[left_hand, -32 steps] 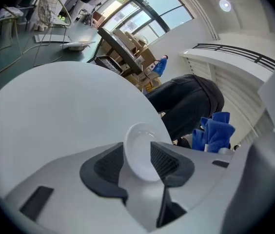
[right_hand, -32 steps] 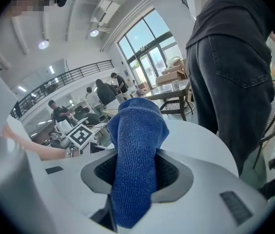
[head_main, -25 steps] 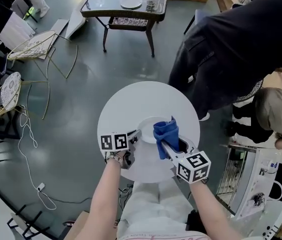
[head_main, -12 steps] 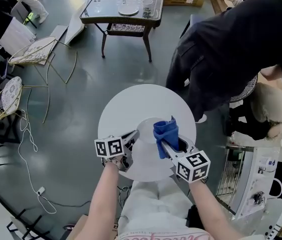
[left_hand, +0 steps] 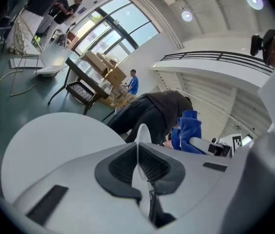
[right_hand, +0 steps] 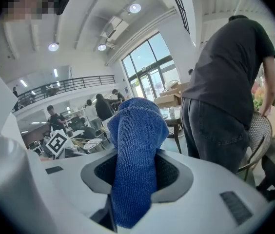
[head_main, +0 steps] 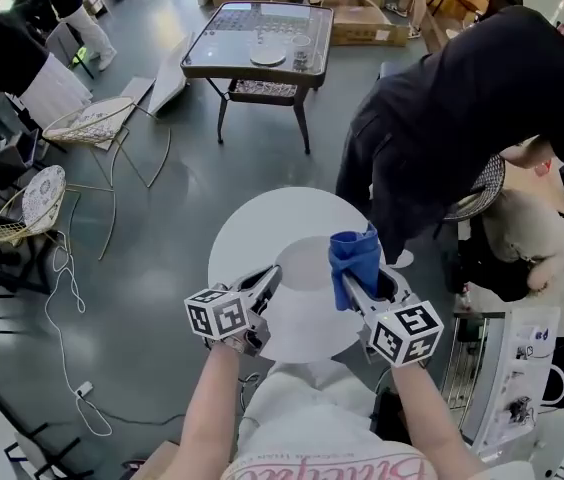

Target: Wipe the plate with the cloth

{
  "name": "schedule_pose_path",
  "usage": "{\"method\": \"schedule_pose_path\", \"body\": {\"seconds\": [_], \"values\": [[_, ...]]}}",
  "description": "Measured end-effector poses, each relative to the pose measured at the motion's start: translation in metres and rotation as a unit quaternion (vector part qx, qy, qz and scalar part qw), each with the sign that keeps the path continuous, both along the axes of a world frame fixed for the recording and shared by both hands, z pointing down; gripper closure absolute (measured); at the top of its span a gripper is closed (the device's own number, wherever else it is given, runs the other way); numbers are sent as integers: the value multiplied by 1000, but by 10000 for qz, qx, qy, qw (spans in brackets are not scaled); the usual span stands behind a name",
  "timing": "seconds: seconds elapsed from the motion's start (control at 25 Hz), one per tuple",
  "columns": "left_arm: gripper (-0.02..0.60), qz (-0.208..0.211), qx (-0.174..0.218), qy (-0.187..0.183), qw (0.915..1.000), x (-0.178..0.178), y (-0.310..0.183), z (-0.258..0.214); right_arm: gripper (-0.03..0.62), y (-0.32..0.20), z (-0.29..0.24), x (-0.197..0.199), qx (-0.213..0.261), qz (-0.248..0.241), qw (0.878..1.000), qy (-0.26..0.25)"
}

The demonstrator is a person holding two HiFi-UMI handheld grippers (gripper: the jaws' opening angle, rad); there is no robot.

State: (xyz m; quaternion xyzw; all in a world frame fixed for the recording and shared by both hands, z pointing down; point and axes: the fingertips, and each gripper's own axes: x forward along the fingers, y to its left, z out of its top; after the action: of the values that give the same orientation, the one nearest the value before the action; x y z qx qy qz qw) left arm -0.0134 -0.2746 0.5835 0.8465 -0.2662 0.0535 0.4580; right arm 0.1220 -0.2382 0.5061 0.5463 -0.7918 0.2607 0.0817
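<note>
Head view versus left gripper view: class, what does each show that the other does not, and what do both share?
Only the head view: the person's forearms and the left hand-held gripper's marker cube. Only the left gripper view: ceiling lights and tall windows. Both: the plate held in that gripper, the blue cloth, the round white table.

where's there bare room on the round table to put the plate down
The round table shows nothing on its visible top: the far half beyond the plate and the left edge are bare. Crowded on the right: the right tool holds the cloth there and a person in dark clothes bends close by.
</note>
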Motion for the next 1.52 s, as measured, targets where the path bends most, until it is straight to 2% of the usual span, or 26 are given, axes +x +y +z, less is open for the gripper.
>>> {"method": "schedule_pose_path", "body": {"seconds": [0.16,0.28,0.52,0.64,0.88,1.12,1.32,1.52], "values": [[566,-139,650,-105,9977,0,4,-40,425,3,-34,4,366,-64,9993,99],[567,-274,1161,-256,9925,-5,10,-69,425,7,-52,1,569,-135,9983,68],[568,-500,2187,-439,9735,-8,16,-131,425,9,-88,-10,1006,-320,9944,33],[567,-680,2535,-362,9643,-7,21,-159,425,13,-108,-24,1291,-475,9904,102],[567,-842,2731,-90,9582,-7,32,-193,425,18,-143,-71,1846,-957,9780,179],[568,-834,2763,6,9574,-9,43,-202,425,9,-146,-109,2039,-1134,9709,536],[568,-787,2821,62,9561,-14,50,-208,425,6,-141,-101,2052,-967,9706,809],[566,-755,2894,127,9541,-14,51,-213,425,-2,-127,-59,1858,-509,9761,1006]]}}
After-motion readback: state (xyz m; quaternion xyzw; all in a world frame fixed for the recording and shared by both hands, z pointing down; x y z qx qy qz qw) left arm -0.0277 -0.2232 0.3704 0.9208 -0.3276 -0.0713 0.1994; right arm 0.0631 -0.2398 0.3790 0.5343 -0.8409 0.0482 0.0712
